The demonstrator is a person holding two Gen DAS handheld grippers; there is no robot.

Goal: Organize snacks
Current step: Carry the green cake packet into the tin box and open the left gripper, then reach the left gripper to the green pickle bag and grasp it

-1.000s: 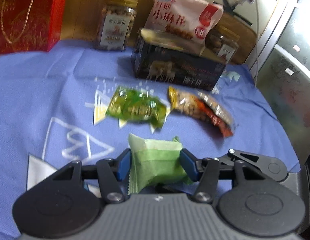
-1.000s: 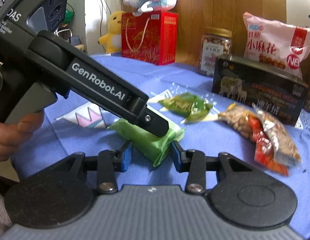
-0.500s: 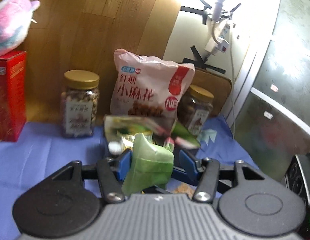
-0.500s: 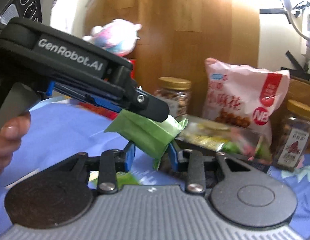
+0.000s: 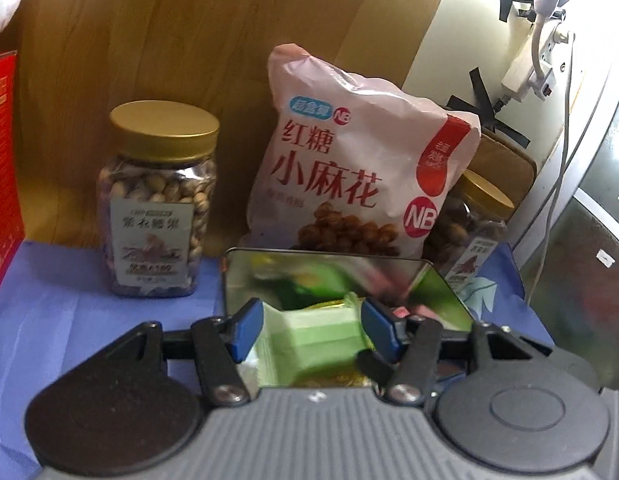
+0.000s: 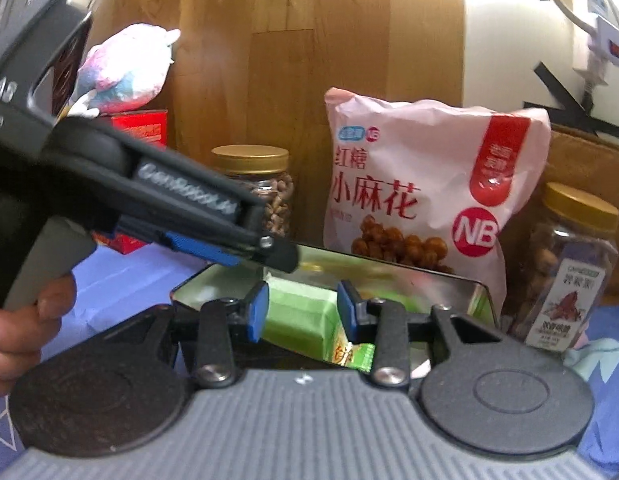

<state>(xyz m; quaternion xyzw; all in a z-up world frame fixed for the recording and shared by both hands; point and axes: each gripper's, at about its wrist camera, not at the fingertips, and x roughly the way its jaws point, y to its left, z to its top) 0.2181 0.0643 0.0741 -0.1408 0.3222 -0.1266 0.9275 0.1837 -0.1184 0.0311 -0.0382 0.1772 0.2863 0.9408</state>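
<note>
fig. — green packet carried to the tin. a second ago the green packet [image 5: 313, 330] lay low over the blue worktop [image 5: 61, 308] among loose snacks, and i held it at both ends. it is now raised and sits above the open tin [image 5: 441, 286], whose mirrored inner walls reflect snacks already inside. my left claw [image 5: 312, 330] holds the packet between its blue pads [image 5: 245, 330], one pad on each side; its jaws have just opened a little, yet the packet is still between them and appears to touch both. my right claw [image 6: 302, 314] grips the same packet [image 6: 299, 316] from the other end, the pads pressed to its sides. in the right view my left claw crosses the picture from the upper left, its tip over the tin's near rim [image 6: 197, 282], with a hand [image 6: 25, 332] on its handle.

behind the tin stand a pink bag [image 5: 361, 160], a nut jar [image 5: 159, 204] to its left and a second jar [image 5: 475, 232] to its right; a red box [image 5: 3, 168] is at the far left and a plush toy [image 6: 125, 72] sits on it.

meaning for the task, as i judge it: the carry is nearly done and the packet is in place to be dropped. what remains is to lower it and let go with both claws. the slight easing of the left jaws may be the start of that release, though i cannot be sure.
</note>
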